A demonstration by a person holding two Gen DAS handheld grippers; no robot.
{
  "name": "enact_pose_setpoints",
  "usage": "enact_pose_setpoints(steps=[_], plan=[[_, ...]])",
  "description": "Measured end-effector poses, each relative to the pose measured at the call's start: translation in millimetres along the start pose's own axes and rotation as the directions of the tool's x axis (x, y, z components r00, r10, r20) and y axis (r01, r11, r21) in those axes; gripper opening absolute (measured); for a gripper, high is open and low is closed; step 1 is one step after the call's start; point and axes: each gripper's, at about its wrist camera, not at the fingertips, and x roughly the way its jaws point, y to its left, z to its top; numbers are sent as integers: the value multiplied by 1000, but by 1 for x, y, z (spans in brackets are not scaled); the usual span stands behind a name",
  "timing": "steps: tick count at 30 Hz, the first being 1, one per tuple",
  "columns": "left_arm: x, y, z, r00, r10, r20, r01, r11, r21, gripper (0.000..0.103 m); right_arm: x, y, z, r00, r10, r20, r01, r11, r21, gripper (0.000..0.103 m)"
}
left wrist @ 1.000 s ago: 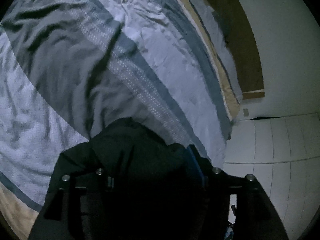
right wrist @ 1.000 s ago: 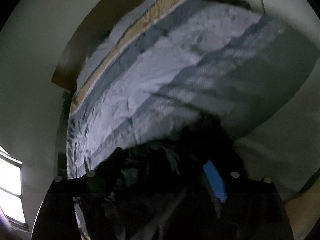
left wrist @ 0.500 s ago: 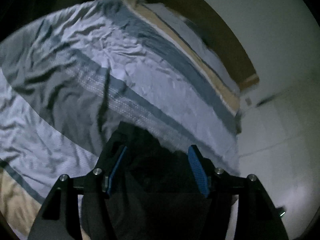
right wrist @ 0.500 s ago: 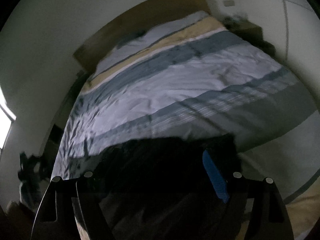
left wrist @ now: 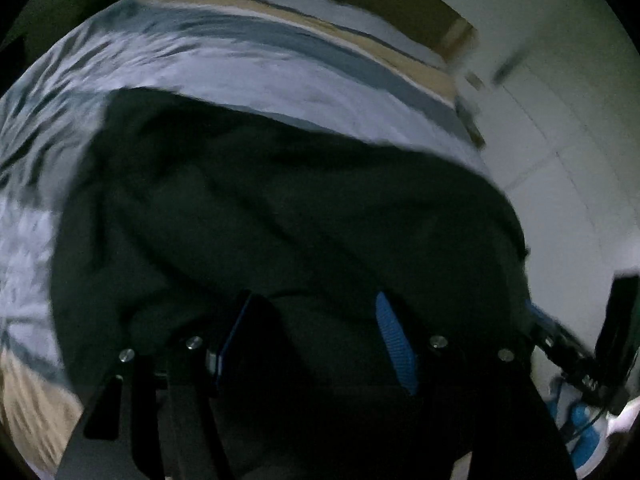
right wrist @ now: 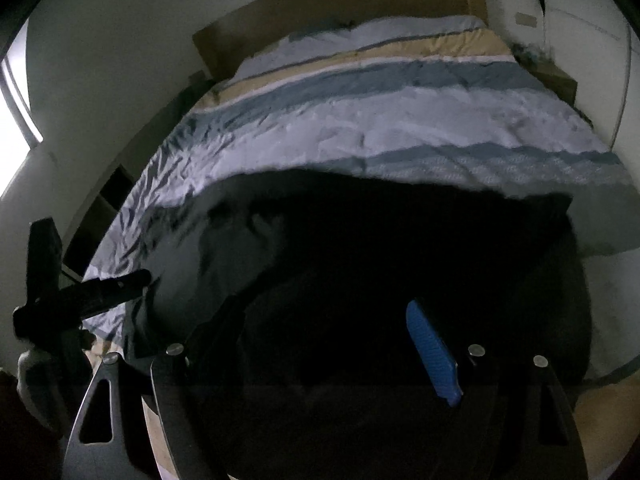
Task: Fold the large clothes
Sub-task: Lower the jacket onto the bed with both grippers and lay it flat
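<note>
Left wrist view: your left gripper (left wrist: 316,340) stood apart, the dark garment (left wrist: 280,208) bunched between and ahead of its pads, seemingly for spreading. Right wrist view: your right gripper (right wrist: 332,344) gaped wide, the garment (right wrist: 400,248) lying loose between, over the striped bed (right wrist: 400,120).

The dark garment (left wrist: 288,216) is a soft, matt cloth in loose folds. The striped bedcover (right wrist: 400,128), toward twelve o'clock, is thin, creased woven cloth with a faint sheen. The headboard (right wrist: 340,12) looks like smooth matt wood (or board). Each gripper's blue pads (left wrist: 394,344) are ribbed, rubbery; their black frames are matt with shiny metal screws (right wrist: 476,350).
</note>
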Motion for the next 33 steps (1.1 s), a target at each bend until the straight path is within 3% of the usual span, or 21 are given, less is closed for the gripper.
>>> enact_pose_setpoints(steps=[5,11,19,28,33], plan=[[48,-27,22,1000,8,-21,-6,997,74,61,44,-2,10,999,-46,-12,46,998,-34,88],[104,-35,72,998,54,-39,-49,992,112,61,94,-23,53,996,-87,-20,87,996,-1,90],[156,-27,122,996,63,-56,-58,995,85,63,145,-66,96,994,-97,-52,102,991,87,90],[175,-6,142,995,73,-70,-64,991,116,65,155,-141,104,983,-163,-84,174,973,151,89],[167,35,154,975,189,-119,-184,981,52,65,140,-202,92,960,-237,-149,268,933,241,89]])
